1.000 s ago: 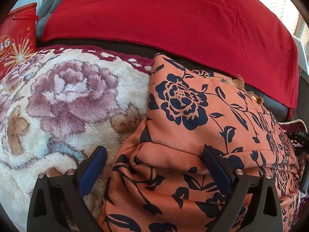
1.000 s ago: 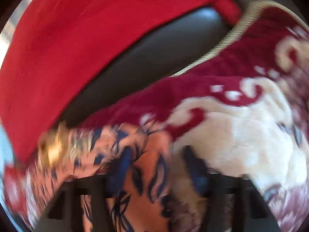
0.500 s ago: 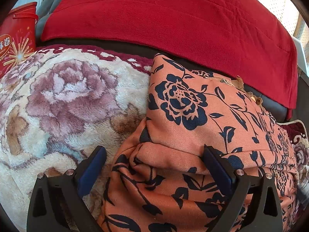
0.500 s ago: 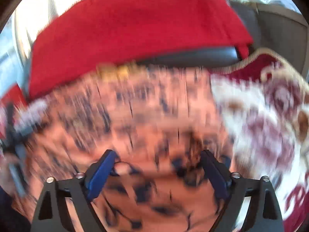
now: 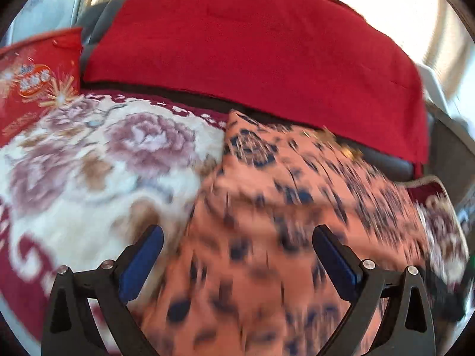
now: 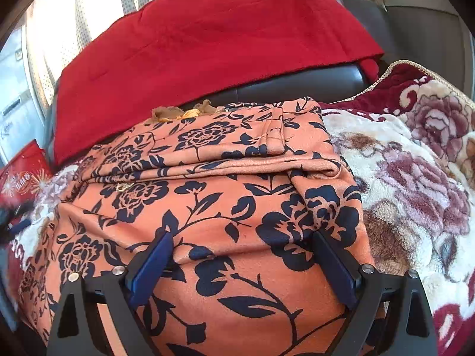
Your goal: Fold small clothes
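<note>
An orange garment with a dark blue flower print (image 6: 222,184) lies folded into a thick bundle on a plush floral blanket (image 6: 415,178). A fold runs across its top. My right gripper (image 6: 242,237) hovers over the near part of the bundle. Its jaws are opening wide, with cloth bulging between them but not pinched. In the blurred left wrist view the same garment (image 5: 297,207) fills the right half. My left gripper (image 5: 237,234) is open there, spanning the garment's left edge, with one finger over the blanket (image 5: 89,178).
A large red cloth (image 6: 207,44) drapes over a dark leather seat back behind the garment. A red printed bag (image 5: 32,83) stands at the far left. Curtains and bright light are beyond. The blanket has a corded edge at the right (image 6: 386,74).
The left gripper has drawn back and up from the garment, still open. The right gripper swung from the garment's right edge to over its middle, and its jaws widened.
</note>
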`<state>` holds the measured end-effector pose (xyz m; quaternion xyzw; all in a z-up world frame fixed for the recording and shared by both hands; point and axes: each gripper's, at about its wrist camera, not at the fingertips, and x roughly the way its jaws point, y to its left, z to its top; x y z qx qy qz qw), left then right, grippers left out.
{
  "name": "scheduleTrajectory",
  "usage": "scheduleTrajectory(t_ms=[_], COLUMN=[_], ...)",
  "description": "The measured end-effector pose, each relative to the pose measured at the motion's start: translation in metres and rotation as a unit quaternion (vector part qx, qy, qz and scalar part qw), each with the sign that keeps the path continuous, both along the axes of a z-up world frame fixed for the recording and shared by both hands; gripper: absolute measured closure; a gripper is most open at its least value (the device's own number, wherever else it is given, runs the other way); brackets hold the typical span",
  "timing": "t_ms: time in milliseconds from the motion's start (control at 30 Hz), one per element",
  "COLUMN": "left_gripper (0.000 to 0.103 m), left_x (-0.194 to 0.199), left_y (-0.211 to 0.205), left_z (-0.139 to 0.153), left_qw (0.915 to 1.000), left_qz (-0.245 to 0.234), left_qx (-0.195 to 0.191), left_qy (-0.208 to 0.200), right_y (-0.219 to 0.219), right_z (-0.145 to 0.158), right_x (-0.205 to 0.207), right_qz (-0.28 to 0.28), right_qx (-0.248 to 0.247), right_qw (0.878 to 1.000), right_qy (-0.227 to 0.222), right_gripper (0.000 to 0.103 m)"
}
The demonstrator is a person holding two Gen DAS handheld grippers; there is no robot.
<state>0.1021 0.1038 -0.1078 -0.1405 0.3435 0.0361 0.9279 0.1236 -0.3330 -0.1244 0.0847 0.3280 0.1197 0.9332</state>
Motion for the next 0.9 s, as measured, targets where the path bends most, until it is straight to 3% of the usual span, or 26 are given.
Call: scheduleTrajectory(t_ms=[100, 233, 333, 433, 567, 667, 800, 900], left_gripper=[0.003, 0.003, 0.003, 0.003, 0.003, 0.003, 0.003, 0.003], left_x=[-0.051, -0.091, -0.096, -0.098, -0.098, -0.096, -0.099, -0.108], left_y=[-0.004, 0.016, 0.036, 0.050, 0.039, 0.028, 0.036, 0.046], left_z=[-0.008, -0.027, -0.038, -0.046, -0.050, -0.051, -0.049, -0.048], left_qw=[0.9997, 0.9984, 0.9951, 0.9931, 0.9921, 0.9916, 0.9934, 0.9937], left_qz=[0.002, 0.036, 0.074, 0.096, 0.086, 0.075, 0.075, 0.084], left_qx=[0.025, 0.020, 0.029, 0.010, 0.051, 0.071, 0.044, 0.010], left_qy=[0.005, 0.039, 0.059, 0.067, 0.077, 0.079, 0.075, 0.073], right_y=[-0.001, -0.003, -0.004, -0.004, -0.005, 0.001, 0.007, -0.008], right_z=[0.000, 0.000, 0.000, 0.000, 0.000, -0.002, -0.005, 0.001], right_x=[0.000, 0.000, -0.001, -0.003, -0.013, -0.030, -0.059, -0.085], right_qz=[0.002, 0.004, 0.004, 0.003, -0.002, -0.005, -0.005, -0.007], right_qx=[0.006, 0.022, 0.026, 0.027, 0.026, -0.014, -0.059, -0.035], right_qw=[1.000, 1.000, 1.000, 1.000, 1.000, 1.000, 0.998, 0.999], right_qy=[-0.002, -0.005, -0.006, -0.008, -0.015, -0.018, -0.027, -0.019], right_gripper=[0.006, 0.006, 0.006, 0.006, 0.006, 0.006, 0.006, 0.006])
